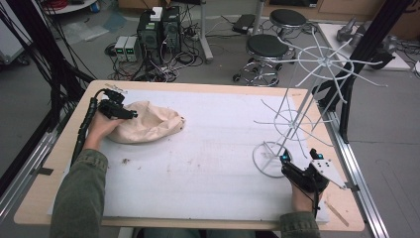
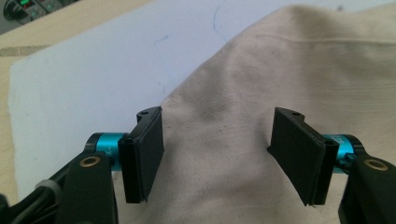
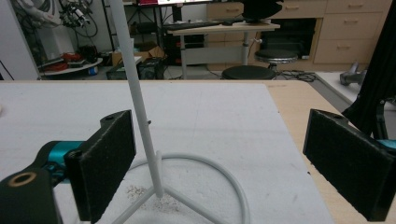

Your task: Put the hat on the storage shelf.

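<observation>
White foam sheeting (image 1: 208, 158) covers the wooden table (image 1: 44, 188). Left gripper (image 2: 219, 158) — jaws apart over crumpled beige cloth bag (image 1: 143, 121). Right gripper (image 3: 233, 158) — jaws apart beside white wire rack stand (image 1: 297, 109).

We note the right gripper (image 3: 224, 168) with its two black jaws spread wide, nothing between the pads touching them. Between them stands a white wire rack (image 3: 140, 116): its upright pole rises toward twelve o'clock, leaning slightly to eleven, from a ring base (image 3: 233, 186) resting on the white mat (image 3: 210, 112). The pole passes just beside the left jaw; contact cannot be confirmed. Small crumbs, possibly debris (image 3: 135, 191), lie at seven o'clock of the pole's foot. A black stool (image 3: 247, 72) stands beyond the table edge.
</observation>
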### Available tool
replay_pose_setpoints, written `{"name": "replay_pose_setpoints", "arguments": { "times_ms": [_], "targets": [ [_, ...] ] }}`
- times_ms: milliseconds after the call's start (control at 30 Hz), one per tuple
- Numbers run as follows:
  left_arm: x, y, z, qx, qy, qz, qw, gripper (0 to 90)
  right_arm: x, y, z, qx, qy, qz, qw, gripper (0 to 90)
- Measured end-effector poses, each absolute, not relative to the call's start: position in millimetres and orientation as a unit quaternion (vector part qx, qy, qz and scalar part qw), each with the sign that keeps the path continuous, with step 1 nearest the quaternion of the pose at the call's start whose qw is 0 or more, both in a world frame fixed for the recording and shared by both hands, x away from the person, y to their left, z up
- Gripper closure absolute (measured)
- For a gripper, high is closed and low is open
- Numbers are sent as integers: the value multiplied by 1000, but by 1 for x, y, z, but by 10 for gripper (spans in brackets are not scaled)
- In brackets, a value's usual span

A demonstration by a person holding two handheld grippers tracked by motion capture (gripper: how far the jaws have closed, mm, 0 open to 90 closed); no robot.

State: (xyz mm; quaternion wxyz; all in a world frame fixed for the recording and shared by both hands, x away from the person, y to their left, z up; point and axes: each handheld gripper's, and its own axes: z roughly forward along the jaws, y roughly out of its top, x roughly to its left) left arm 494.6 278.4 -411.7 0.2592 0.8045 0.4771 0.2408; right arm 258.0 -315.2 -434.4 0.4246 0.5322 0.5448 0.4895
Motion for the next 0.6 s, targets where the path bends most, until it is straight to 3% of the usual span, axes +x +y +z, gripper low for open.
{"name": "replay_pose_setpoints", "arguments": {
  "times_ms": [167, 600],
  "targets": [
    [500, 273, -416, 805, 486, 247, 236, 353, 258, -315, -435, 531, 546, 490, 425, 85],
    [499, 265, -420, 799, 474, 313, 198, 606, 256, -317, -434, 528, 544, 494, 426, 84]
  ]
}}
